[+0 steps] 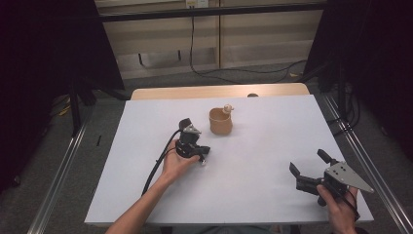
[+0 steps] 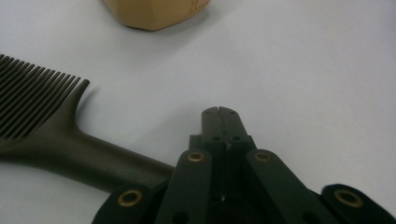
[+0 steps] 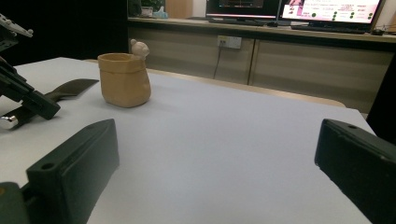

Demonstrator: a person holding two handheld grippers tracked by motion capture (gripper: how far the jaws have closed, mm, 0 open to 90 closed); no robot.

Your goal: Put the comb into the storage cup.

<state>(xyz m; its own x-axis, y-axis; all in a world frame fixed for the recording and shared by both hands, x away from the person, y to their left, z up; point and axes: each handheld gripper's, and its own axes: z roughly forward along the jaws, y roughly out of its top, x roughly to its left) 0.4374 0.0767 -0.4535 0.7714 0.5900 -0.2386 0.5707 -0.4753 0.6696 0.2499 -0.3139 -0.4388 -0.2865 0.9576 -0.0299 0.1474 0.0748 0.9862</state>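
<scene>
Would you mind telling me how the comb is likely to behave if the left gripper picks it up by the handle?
The comb looks like rigid plastic, so it should probably stay stiff. Its smooth, rounded handle may slip between the jaws. The thin teeth seem the weakest part, likely to bend if pressed.

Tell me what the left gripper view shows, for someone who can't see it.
A black two-jaw tool with its jaws shut together rests over a white table. A dark plastic comb lies beside it, and a tan clay cup stands beyond.
</scene>
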